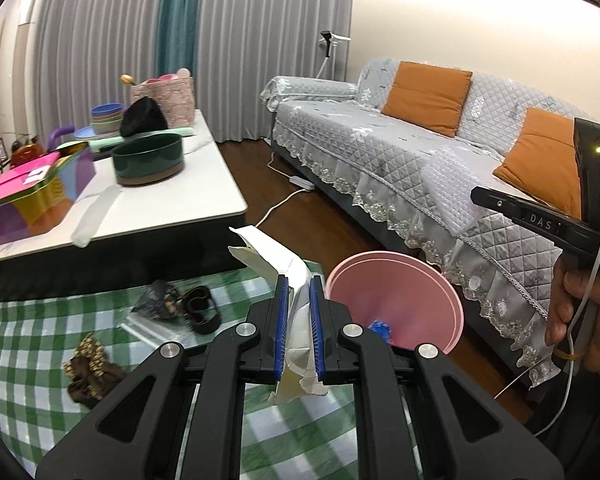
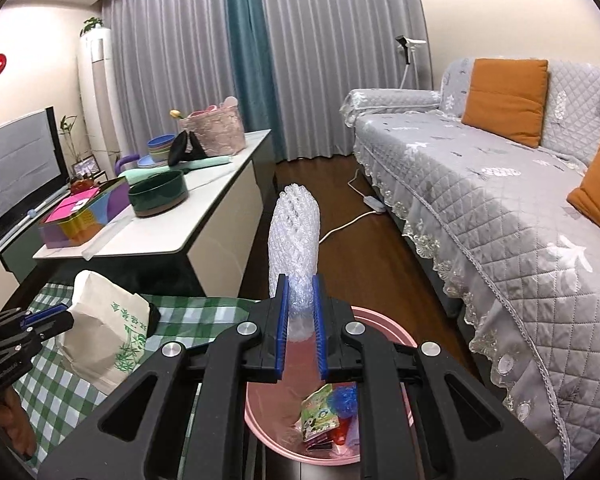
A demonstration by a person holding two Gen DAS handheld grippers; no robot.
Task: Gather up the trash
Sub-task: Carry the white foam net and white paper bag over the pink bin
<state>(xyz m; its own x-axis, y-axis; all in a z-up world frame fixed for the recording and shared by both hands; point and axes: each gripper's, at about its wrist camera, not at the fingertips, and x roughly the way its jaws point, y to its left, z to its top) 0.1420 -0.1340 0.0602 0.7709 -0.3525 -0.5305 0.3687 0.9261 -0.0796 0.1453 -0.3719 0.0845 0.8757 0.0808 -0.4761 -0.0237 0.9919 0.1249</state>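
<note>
My left gripper (image 1: 300, 292) is shut on a crumpled white paper wrapper (image 1: 272, 258), held above the green checked cloth (image 1: 40, 344), just left of the pink bin (image 1: 396, 296). The same wrapper (image 2: 104, 328) with green print shows in the right wrist view, held by the left gripper (image 2: 60, 316). My right gripper (image 2: 300, 292) is shut on a piece of clear bubble wrap (image 2: 294, 236), held above the pink bin (image 2: 384, 330). The bin holds several wrappers (image 2: 324, 412). The bubble wrap (image 1: 456, 192) also shows in the left wrist view, in front of the sofa.
More litter lies on the cloth: a dark crumpled bag (image 1: 160, 300), a black strap (image 1: 202, 308), a brown-gold wrapper (image 1: 90, 368). A white coffee table (image 1: 172, 200) with a green bowl (image 1: 148, 158) and boxes stands behind. The grey sofa (image 2: 500, 208) runs along the right.
</note>
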